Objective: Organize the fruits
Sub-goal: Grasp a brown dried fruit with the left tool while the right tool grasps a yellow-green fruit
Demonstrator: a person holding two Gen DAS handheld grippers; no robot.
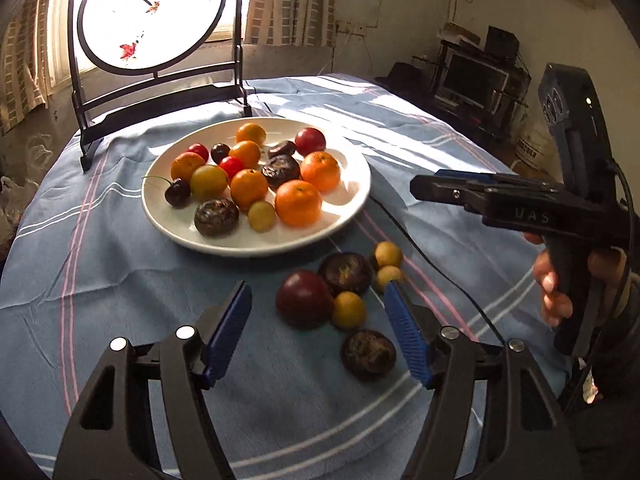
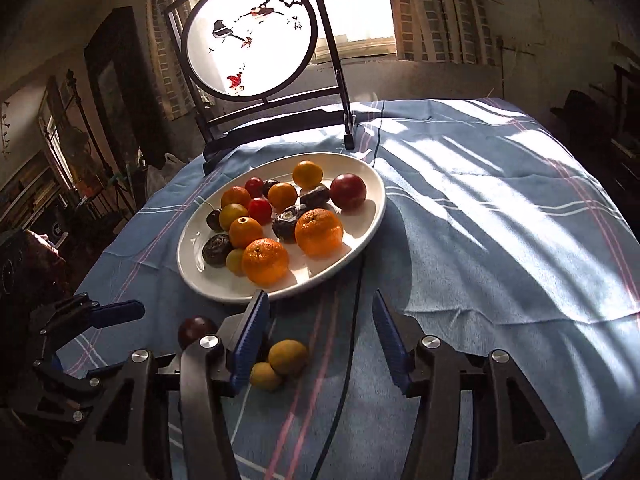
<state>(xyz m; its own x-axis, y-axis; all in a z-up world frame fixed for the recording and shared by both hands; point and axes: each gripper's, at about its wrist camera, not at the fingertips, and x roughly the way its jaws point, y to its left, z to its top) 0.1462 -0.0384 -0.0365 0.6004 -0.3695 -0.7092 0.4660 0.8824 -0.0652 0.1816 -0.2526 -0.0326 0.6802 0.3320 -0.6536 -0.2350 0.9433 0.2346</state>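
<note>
A white plate holds several oranges, dark passion fruits, plums, cherries and small yellow fruits; it also shows in the right wrist view. Loose fruit lies on the cloth in front of it: a dark red plum, two passion fruits and three small yellow fruits. My left gripper is open and empty, its fingers either side of the plum. My right gripper is open and empty, just in front of the plate, with two yellow fruits below it.
A blue striped tablecloth covers the round table. A black-framed round screen stands behind the plate. A black cable runs across the cloth under the plate's near rim. The right gripper shows in the left view.
</note>
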